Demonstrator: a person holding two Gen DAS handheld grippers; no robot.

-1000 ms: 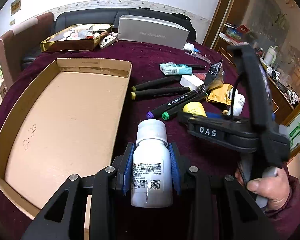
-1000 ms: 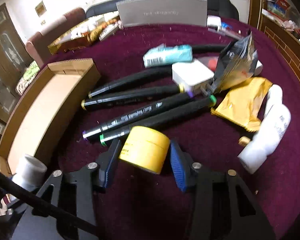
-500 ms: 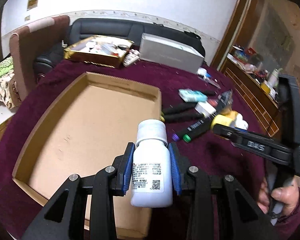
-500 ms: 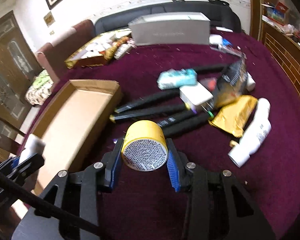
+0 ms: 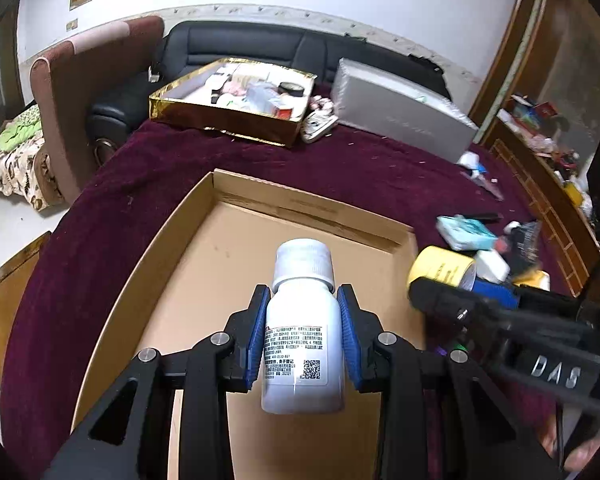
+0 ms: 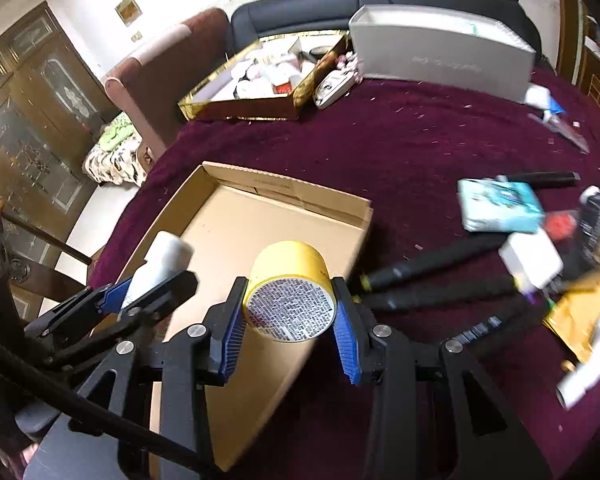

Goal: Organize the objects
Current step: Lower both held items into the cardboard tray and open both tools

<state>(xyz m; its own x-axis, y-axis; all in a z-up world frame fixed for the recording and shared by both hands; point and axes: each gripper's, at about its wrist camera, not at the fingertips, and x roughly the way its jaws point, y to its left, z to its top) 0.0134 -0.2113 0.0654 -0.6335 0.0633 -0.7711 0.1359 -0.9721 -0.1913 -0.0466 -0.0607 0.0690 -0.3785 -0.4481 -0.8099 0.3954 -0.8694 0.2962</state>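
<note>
My left gripper (image 5: 303,332) is shut on a white pill bottle (image 5: 302,344) with a screw cap, held above the shallow cardboard tray (image 5: 204,272). My right gripper (image 6: 289,312) is shut on a yellow round tin (image 6: 289,295) with a printed label on its end, hovering over the tray's right edge (image 6: 364,240). In the left wrist view the yellow tin (image 5: 440,270) and the right gripper's black frame show at the right. In the right wrist view the white bottle (image 6: 160,264) and left gripper sit at the left.
Black markers (image 6: 432,268), a teal packet (image 6: 500,206), a white adapter (image 6: 534,260), a gold pouch (image 6: 580,312) and a white tube lie right of the tray on the maroon cloth. A gold box (image 5: 236,108) of items and a grey box (image 5: 404,112) stand at the back.
Both grippers have swung left from the pile of markers to above the cardboard tray. The right gripper closed on the yellow tin and lifted it off the cloth.
</note>
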